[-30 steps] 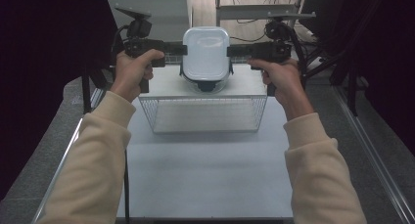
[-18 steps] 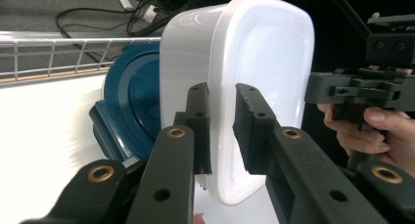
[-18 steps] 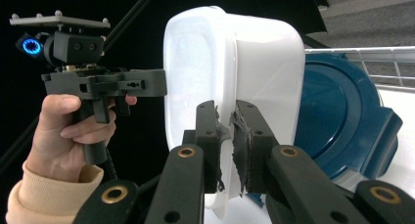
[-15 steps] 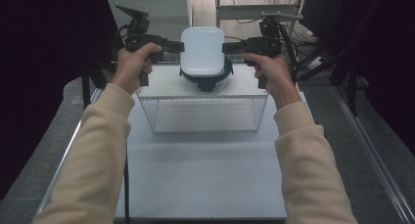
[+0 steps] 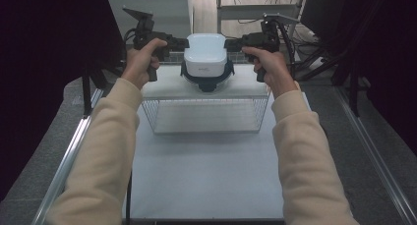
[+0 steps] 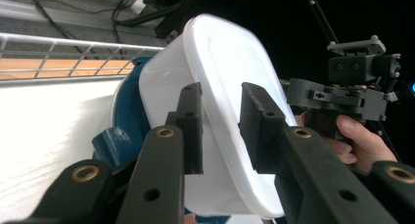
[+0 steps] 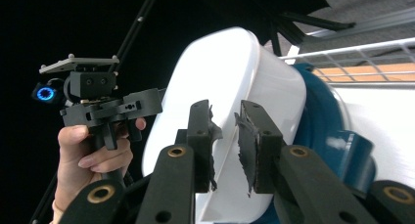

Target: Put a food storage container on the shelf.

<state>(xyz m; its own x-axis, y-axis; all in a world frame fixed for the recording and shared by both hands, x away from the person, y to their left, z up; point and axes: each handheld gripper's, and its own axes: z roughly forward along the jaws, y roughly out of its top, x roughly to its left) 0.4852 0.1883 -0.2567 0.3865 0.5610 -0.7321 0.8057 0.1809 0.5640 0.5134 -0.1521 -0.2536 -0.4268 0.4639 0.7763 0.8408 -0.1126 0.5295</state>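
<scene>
A white rounded tub (image 5: pixel 205 53) on a dark blue base (image 5: pixel 206 83) sits on the white top of a wire rack (image 5: pixel 162 88). My left gripper (image 5: pixel 181 42) is at the tub's left side and my right gripper (image 5: pixel 230 43) at its right side, both pointing inward. In the left gripper view the left gripper (image 6: pixel 221 92) straddles the tub's rim (image 6: pixel 230 53) with a gap at the pads. The right gripper (image 7: pixel 225 106) stands the same way at the tub (image 7: pixel 220 62). Both pairs of jaws have just been opening, with the rim still between them.
The wire rack (image 5: pixel 206 114) stands at the far half of the white table (image 5: pixel 206 176), with an open shelf space under its top. Metal rails (image 5: pixel 74 151) run along both table sides. Cables and a metal frame (image 5: pixel 295 18) lie behind the rack.
Both hands have carried the tub away from the person and downward; it now rests on the rack's top. The grippers sit lower and closer to the rack.
</scene>
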